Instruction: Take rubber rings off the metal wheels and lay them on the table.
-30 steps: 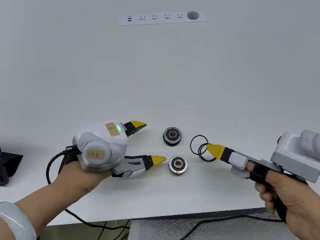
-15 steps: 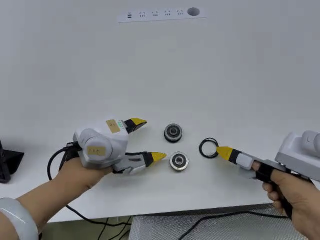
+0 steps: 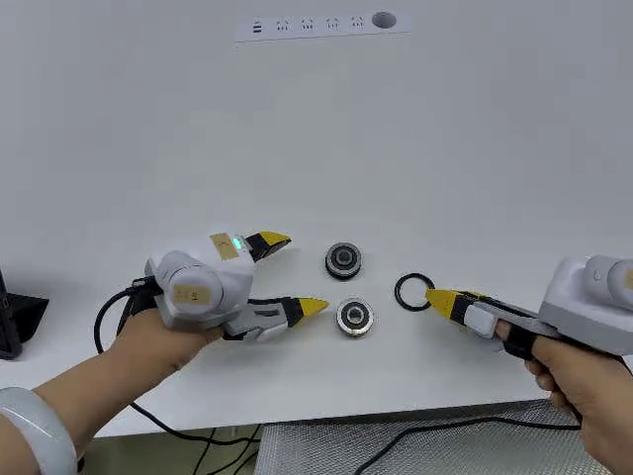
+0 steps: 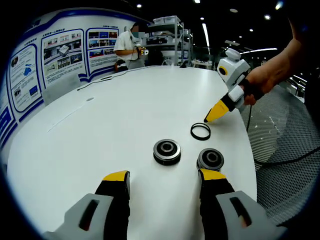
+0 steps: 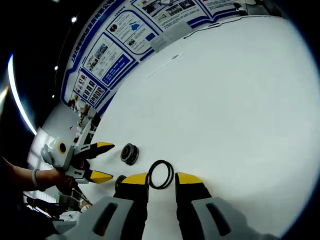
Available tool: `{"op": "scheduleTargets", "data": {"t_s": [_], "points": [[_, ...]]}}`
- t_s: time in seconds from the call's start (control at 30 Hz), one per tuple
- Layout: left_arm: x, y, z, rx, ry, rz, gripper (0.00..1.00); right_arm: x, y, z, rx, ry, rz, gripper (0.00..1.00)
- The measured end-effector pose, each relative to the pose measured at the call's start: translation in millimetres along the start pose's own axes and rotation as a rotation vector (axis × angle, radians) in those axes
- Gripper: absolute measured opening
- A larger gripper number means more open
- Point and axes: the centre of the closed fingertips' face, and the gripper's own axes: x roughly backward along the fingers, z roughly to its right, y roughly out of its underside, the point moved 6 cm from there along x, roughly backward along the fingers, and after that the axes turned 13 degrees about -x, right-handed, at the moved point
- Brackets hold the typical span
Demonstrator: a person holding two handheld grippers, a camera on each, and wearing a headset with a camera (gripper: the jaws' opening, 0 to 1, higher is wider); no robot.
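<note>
**Head view.** On the white table (image 3: 475, 148), the black rubber ring (image 3: 397, 292) lies flat near the near edge. It is to the right of the far round metal wheel (image 3: 342, 260) and the near round metal wheel (image 3: 354, 317). The left gripper (image 3: 294, 274) has its yellow-tipped jaws spread wide and empty, just left of the wheels. Its tan stickers cannot be read. The right gripper (image 3: 442, 298) points at the ring from the right. A white power strip (image 3: 321, 24) lies at the far edge.

**Left gripper view.** The jaws are spread, with both wheels just ahead of the tips. The ring (image 4: 200, 138) lies beyond the wheels, and the right gripper (image 4: 215, 114) has its tip just beside the ring.

**Right gripper view.** The jaws are parted by a narrow gap and grip nothing. The ring (image 5: 150, 176) lies on the table at the tips. The text on the blue-bordered wall posters (image 5: 112, 47) is too small to read.
</note>
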Motion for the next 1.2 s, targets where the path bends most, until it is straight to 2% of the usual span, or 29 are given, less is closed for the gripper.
{"op": "scheduleTargets", "data": {"t_s": [0.17,0.27,0.5,0.8,1.2], "points": [[-1.7,-2.1,0.3,0.000,0.005,0.003,0.55,-3.7,-4.3,-3.7,0.045,0.002,0.006,0.29],[-2.8,-6.1,-0.1,-0.002,0.004,0.010,0.54,-8.0,-6.9,-5.7,0.042,-0.014,0.001,0.29],[-9.0,-17.4,-2.2,-0.015,0.007,0.028,0.52,-21.0,-6.8,-21.7,0.039,-0.059,-0.012,0.28],[-14.5,-26.2,-2.6,-0.025,0.015,0.039,0.48,-35.3,-7.7,-38.2,0.028,-0.103,-0.029,0.26],[-25.2,-33.6,-2.7,-0.037,0.023,0.040,0.34,-44.0,-4.5,-46.1,-0.027,-0.136,-0.039,0.23]]}}
